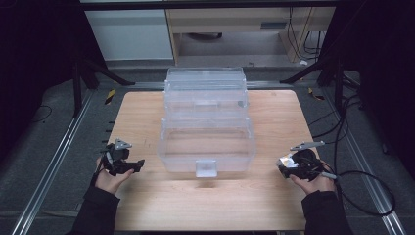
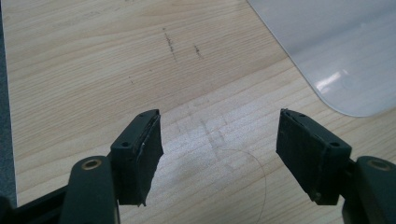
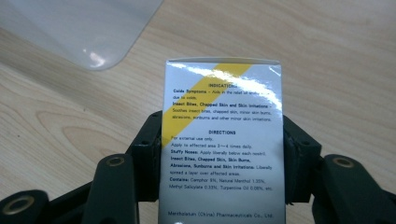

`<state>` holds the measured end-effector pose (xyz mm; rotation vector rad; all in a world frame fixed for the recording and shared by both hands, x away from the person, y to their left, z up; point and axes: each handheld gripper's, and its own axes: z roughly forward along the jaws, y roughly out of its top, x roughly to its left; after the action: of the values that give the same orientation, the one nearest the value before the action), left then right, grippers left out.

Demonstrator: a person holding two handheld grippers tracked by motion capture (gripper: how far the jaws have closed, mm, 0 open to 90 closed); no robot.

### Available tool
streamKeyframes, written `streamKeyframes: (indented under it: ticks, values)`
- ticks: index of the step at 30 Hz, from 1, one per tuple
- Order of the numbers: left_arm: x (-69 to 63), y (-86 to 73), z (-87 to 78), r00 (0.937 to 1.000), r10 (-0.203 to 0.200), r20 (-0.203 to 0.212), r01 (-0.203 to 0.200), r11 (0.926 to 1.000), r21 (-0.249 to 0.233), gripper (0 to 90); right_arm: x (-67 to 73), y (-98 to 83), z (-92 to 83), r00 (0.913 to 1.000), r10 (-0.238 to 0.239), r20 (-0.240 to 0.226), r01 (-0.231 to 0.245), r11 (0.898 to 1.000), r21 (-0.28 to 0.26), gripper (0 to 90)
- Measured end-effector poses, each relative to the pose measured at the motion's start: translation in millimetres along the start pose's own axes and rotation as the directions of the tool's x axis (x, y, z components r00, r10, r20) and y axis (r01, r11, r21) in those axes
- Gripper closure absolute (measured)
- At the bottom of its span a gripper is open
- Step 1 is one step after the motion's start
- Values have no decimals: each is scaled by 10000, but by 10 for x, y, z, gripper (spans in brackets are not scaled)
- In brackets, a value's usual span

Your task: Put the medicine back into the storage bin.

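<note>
A clear plastic storage box (image 1: 205,142) stands in the middle of the wooden table, its lid (image 1: 205,88) swung back and its white front latch (image 1: 205,168) facing me. My left gripper (image 1: 138,164) rests to the box's left, open; in the left gripper view its gripper (image 2: 219,147) holds nothing and bare wood shows between the jaws. My right gripper (image 1: 283,166) sits to the box's right, shut on a small white carton (image 3: 223,140) with a yellow stripe and printed directions. A rounded corner of the box (image 3: 84,28) lies beyond the carton.
The light wooden table (image 1: 205,200) has bare room in front of the box and along both sides. Metal rails (image 1: 54,161) flank the table. Cables (image 1: 362,191) trail off to the right. A box corner (image 2: 345,51) shows at the upper right in the left gripper view.
</note>
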<state>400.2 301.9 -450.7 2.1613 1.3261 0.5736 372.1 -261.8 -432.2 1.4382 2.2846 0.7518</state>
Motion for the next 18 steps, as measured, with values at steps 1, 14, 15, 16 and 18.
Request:
streamKeyframes:
  ticks: [1,14,15,16,18]
  values:
    - [1,2,-4,10000,-21,-4,21,10000,-26,302,1,16,-17,10000,-10,34,11,10000,-84,448]
    - [13,4,-17,10000,-81,-34,81,10000,-56,296,81,250,-111,9996,-271,-46,267,9974,-665,448]
    - [15,3,-16,10000,-85,-53,85,9999,-58,296,84,270,-123,9996,-290,-50,286,9967,-759,448]
    - [17,3,-15,9999,-100,-35,100,9999,-46,296,92,291,-140,9996,-273,-65,266,9963,-820,448]
    - [20,2,-10,9999,-99,-46,99,9999,-32,295,109,336,-178,9995,-302,-58,295,9949,-966,448]
